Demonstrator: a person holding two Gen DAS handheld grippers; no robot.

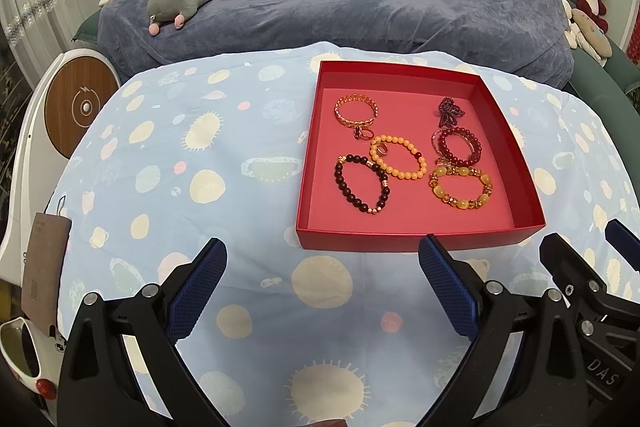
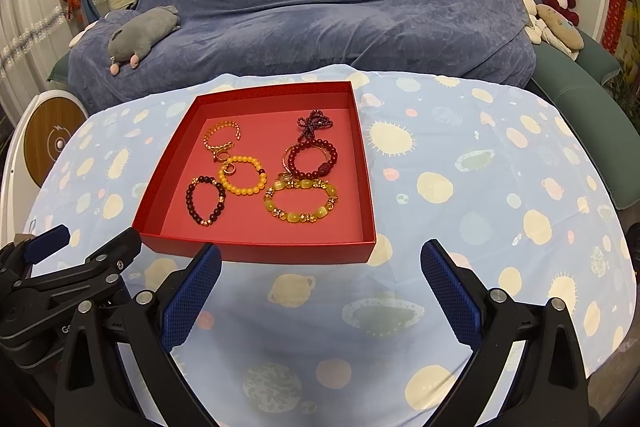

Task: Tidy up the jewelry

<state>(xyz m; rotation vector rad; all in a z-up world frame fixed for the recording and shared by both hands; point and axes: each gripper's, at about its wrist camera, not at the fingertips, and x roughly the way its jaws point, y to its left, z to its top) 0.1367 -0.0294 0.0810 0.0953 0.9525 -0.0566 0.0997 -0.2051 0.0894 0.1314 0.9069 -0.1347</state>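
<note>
Bracelets lie together inside the red tray (image 1: pixel 516 163) on the patterned surface (image 1: pixel 192 155), at one o'clock from my left gripper (image 1: pixel 322 267) and eleven o'clock from my right gripper (image 2: pixel 320 269), both with jaws apart, holding nothing.

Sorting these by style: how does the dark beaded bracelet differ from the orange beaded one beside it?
The dark bracelet has near-black beads with small gold spacers; the orange bracelet has plain orange beads with one dark bead. A ring lies on the orange one's edge, none on the dark. Both lie flat in the red tray.
</note>
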